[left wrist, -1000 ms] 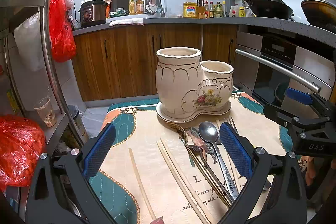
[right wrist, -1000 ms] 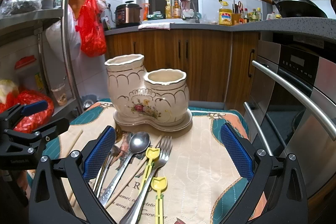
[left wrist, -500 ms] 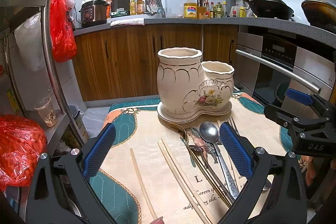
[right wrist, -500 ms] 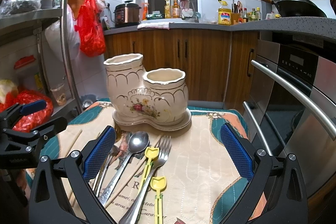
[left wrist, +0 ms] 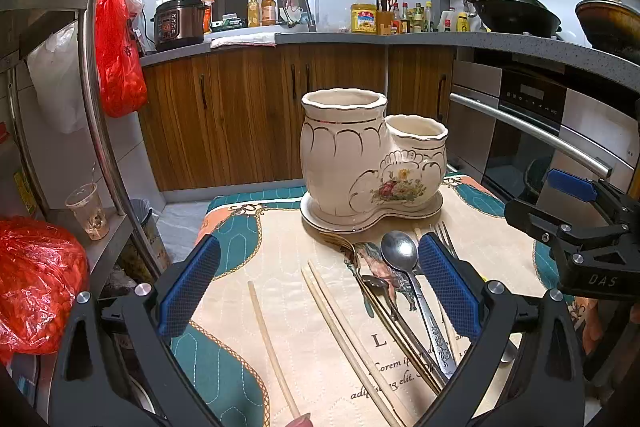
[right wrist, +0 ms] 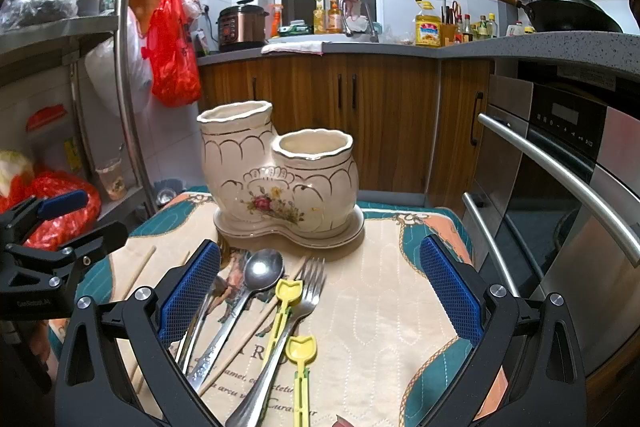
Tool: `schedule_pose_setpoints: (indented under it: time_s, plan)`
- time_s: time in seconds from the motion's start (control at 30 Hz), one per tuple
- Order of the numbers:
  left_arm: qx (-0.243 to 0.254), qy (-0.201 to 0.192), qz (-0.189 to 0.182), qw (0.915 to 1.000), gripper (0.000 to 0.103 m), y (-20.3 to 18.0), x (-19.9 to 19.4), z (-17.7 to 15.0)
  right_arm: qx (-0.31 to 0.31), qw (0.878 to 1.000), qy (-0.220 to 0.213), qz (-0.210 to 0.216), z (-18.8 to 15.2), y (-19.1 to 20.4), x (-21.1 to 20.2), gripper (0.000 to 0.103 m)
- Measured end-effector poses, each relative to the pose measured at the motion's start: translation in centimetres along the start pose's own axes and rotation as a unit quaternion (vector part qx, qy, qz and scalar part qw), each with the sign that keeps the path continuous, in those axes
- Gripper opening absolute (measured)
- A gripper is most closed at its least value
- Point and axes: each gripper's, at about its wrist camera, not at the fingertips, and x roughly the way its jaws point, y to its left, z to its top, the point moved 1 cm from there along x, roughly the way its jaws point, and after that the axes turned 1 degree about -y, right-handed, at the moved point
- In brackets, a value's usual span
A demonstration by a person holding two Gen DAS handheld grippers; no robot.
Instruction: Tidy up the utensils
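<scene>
Both grippers, left (left wrist: 318, 285) and right (right wrist: 320, 289), gape empty, barely nearer the ceramic holder (right wrist: 280, 179).
Placemat (right wrist: 384, 307) script only partly legible: "Lorem ip…".

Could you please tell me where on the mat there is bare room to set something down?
The clearest patch is the mat's right side, between the metal fork and the teal border toward the oven. A narrower strip lies between the single chopstick and the chopstick pair. It is crowded in front of the ceramic holder, where the spoon, forks and yellow picks overlap.
</scene>
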Motion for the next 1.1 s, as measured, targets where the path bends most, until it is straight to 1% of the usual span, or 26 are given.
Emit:
schedule_pose_setpoints:
  time_s: [0.3,0.47,0.57,0.67,0.73,0.9,1.0,1.1]
  plan:
    - [-0.001,0.004,0.001,1.0000,0.098,0.2,0.1,-0.2,0.003,1.000,0.006,-0.003,-0.2,-0.2,0.4,0.099]
    - [0.001,0.019,0.005,0.9998,0.098,0.8,0.7,-0.4,0.013,0.999,0.030,0.011,-0.3,-0.7,1.1,0.099]
    - [0.003,0.046,0.022,0.9987,0.098,1.9,1.7,-0.7,0.009,0.999,0.043,0.009,-0.4,-0.9,1.7,0.099]
    - [-0.005,0.075,0.027,0.9968,0.098,3.2,2.5,-1.3,-0.016,0.999,0.045,-0.011,-0.8,-0.8,2.1,0.099]
    - [-0.009,0.084,0.034,0.9959,0.098,4.0,2.7,-1.8,-0.028,0.999,0.043,-0.016,-0.8,-0.7,2.2,0.099]
    - [-0.005,0.120,0.032,0.9922,0.098,4.9,3.2,-2.9,-0.036,0.997,0.063,-0.003,-1.0,-1.0,3.0,0.099]
    - [-0.006,0.150,0.037,0.9879,0.097,5.6,3.9,-3.8,-0.030,0.996,0.079,0.009,-1.2,-1.2,3.6,0.099]
    - [-0.007,0.173,0.031,0.9845,0.097,5.7,4.4,-4.4,-0.017,0.995,0.097,0.022,-1.3,-1.8,4.0,0.099]
